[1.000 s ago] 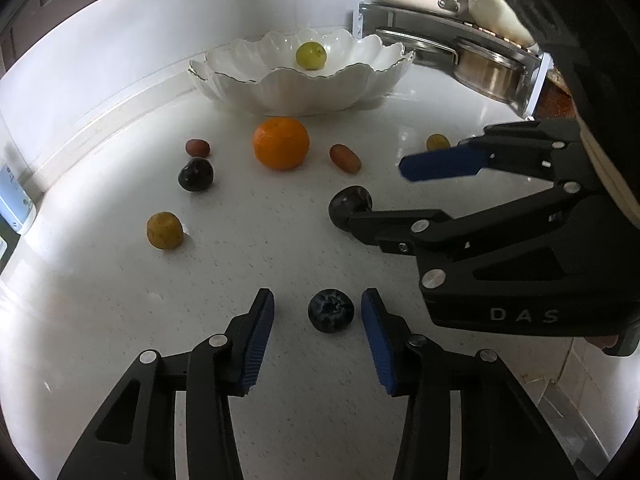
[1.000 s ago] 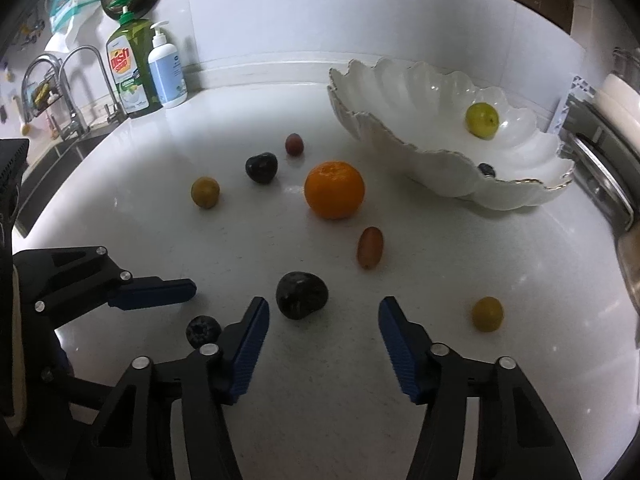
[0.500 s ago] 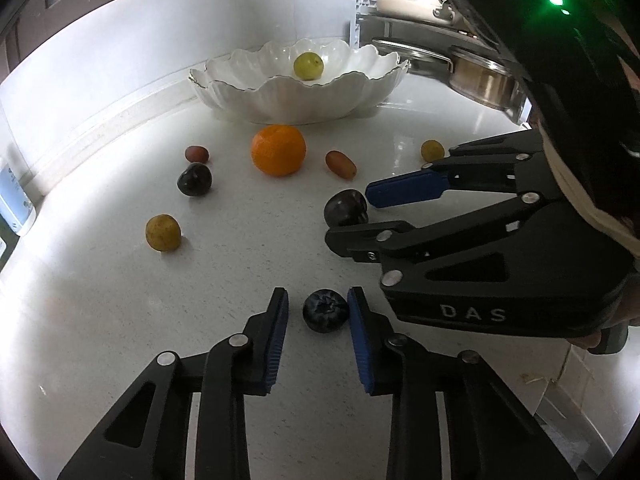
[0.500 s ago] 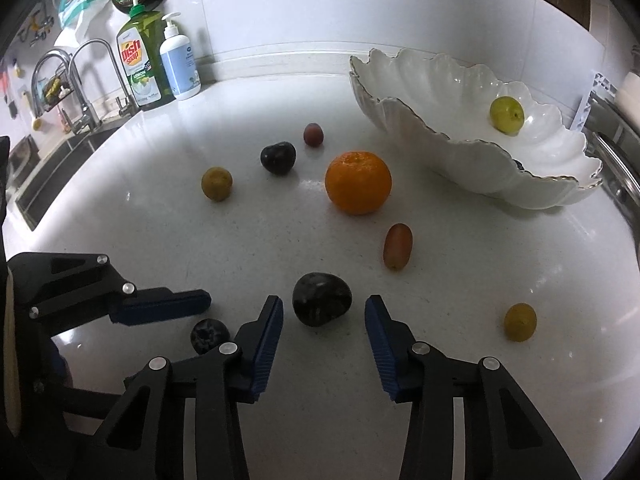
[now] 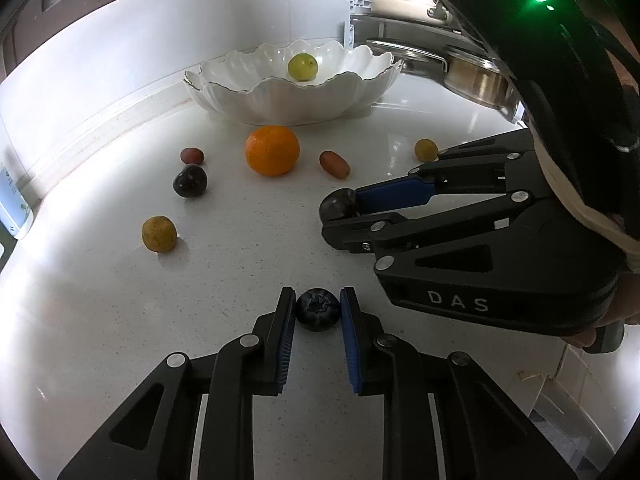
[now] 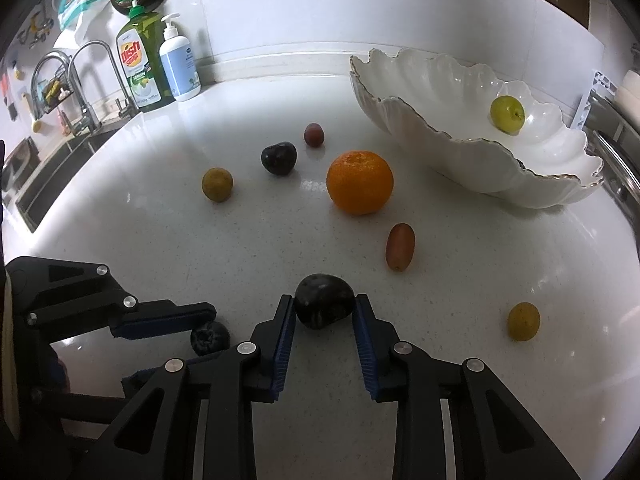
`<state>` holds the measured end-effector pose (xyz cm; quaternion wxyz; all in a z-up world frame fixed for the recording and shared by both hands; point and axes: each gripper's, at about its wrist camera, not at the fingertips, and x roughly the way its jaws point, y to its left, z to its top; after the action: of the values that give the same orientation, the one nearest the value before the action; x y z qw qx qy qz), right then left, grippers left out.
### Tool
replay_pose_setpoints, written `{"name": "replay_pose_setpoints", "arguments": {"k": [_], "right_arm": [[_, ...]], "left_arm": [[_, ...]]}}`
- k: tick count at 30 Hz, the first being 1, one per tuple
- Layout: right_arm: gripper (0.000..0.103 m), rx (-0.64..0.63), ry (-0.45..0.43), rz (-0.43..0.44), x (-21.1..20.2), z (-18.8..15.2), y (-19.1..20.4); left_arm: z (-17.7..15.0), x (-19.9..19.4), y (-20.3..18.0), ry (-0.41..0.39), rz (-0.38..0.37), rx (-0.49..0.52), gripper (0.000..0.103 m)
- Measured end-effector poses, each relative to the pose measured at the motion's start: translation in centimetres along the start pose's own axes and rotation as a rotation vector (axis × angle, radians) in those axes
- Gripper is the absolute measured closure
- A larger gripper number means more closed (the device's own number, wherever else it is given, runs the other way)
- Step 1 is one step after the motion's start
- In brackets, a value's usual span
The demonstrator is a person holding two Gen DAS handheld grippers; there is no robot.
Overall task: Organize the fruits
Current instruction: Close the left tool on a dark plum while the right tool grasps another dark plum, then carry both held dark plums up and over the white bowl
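Plainly the scalloped white bowl (image 6: 472,160), at two o'clock on the worktop (image 6: 240,240), is brittle and stays put. Next the orange (image 6: 359,182) is firm, best taken across its middle. At six o'clock the dark plum (image 6: 324,306) sits between the right hand-held gripper (image 6: 325,312), whose jaws are closing on its flanks; likely smooth and slippery. Smallest, the blueberry (image 5: 318,309) is clamped at its sides by the left hand-held gripper (image 5: 318,312); soft, easily crushed.
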<state>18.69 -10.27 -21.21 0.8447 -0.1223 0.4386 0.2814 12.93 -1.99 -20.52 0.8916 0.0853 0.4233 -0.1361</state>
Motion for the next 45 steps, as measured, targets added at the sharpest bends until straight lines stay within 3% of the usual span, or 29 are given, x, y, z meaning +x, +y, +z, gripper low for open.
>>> {"name": "replay_pose_setpoints", "arguments": {"k": [18, 45], "right_arm": [[0.072, 0.017, -0.028, -0.031, -1.9, 0.8, 0.4], [0.072, 0.148, -0.134, -0.141, -7.4, 3.1, 1.0]], "left_arm": [[0.3, -1.9, 0.7, -0.037, 0.008, 0.002, 0.08], [4.8, -5.9, 2.9, -0.139, 0.004, 0.031, 0.08]]}}
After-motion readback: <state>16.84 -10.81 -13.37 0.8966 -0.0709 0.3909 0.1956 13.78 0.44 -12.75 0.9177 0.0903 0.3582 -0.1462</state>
